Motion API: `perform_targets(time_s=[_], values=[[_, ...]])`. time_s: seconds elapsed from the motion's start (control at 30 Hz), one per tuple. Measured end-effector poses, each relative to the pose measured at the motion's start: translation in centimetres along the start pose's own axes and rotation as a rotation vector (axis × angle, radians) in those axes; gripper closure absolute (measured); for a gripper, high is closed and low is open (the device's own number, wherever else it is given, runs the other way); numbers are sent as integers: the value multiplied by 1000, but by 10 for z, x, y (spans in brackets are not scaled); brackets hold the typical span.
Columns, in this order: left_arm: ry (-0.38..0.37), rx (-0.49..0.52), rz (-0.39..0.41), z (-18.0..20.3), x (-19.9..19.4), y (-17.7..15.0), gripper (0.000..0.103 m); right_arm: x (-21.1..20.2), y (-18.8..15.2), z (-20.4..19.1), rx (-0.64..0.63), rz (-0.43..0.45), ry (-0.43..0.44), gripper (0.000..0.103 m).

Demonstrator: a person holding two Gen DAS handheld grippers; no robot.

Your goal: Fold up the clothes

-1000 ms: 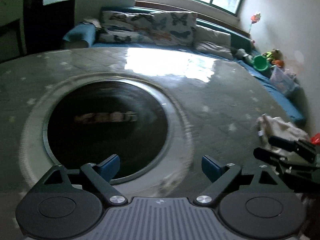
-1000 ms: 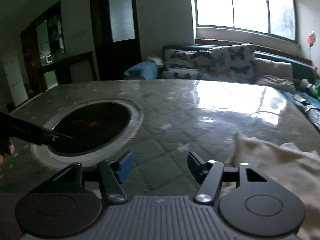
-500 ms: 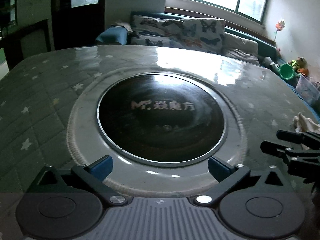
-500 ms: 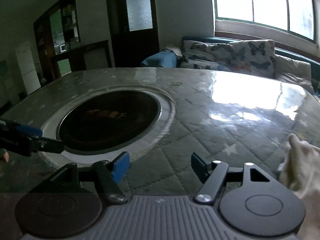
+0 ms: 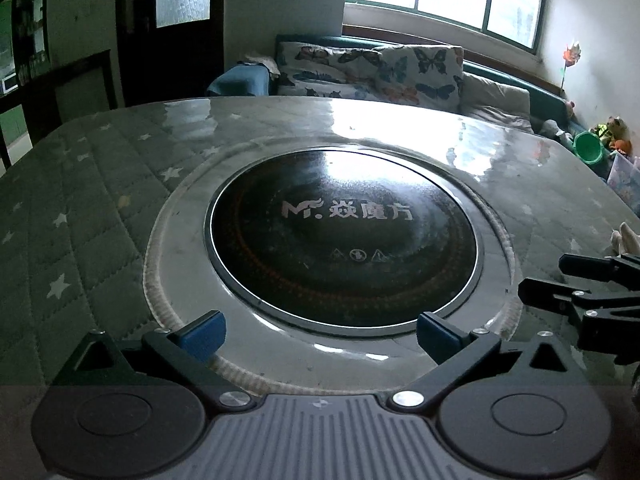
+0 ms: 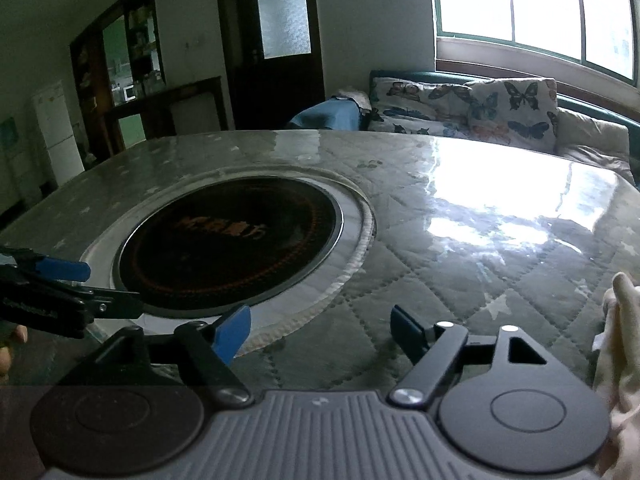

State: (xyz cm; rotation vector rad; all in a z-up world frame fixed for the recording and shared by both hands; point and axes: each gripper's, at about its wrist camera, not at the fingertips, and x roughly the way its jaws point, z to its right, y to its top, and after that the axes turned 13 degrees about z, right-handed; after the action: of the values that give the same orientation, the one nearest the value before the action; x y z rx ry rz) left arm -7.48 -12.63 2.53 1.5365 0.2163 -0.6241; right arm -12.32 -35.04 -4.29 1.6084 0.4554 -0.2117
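Note:
A cream garment lies crumpled at the table's right edge, beside my right gripper; only a small tip of the garment shows in the left wrist view. The right gripper's jaws are opening and nothing is between them. My left gripper stands wide open over the near rim of the round black hob, holding nothing. Each gripper shows in the other's view: the right gripper at the right edge, the left gripper at the left edge.
The table has a green quilted star-print cover under glossy clear film. The black hob sits in a pale ring. Behind are a sofa with butterfly cushions, a window, a dark door and toys at far right.
Both views swung so the hob moved toward centre and the garment slid toward the right edge. The right gripper's jaws spread wider. The left jaws widened slightly.

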Motion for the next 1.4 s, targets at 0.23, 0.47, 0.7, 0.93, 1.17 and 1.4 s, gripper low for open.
perform_targets(time_s=[0.23,0.47,0.7,0.93,1.17,1.4], values=[[31,31,19,6,5,-4,0,6,0,-5,2,-7,4,18],[56,43,34,11,6,-7,0,10,2,-9,-5,-14,8,12],[85,55,49,16,6,-11,0,13,1,-12,-10,-20,12,8],[88,59,53,17,5,-12,0,15,1,-15,-24,-32,16,4],[88,58,55,16,6,-13,0,17,0,-18,-37,-42,20,0],[87,56,56,14,5,-12,0,19,-1,-23,-64,-52,7,0]])
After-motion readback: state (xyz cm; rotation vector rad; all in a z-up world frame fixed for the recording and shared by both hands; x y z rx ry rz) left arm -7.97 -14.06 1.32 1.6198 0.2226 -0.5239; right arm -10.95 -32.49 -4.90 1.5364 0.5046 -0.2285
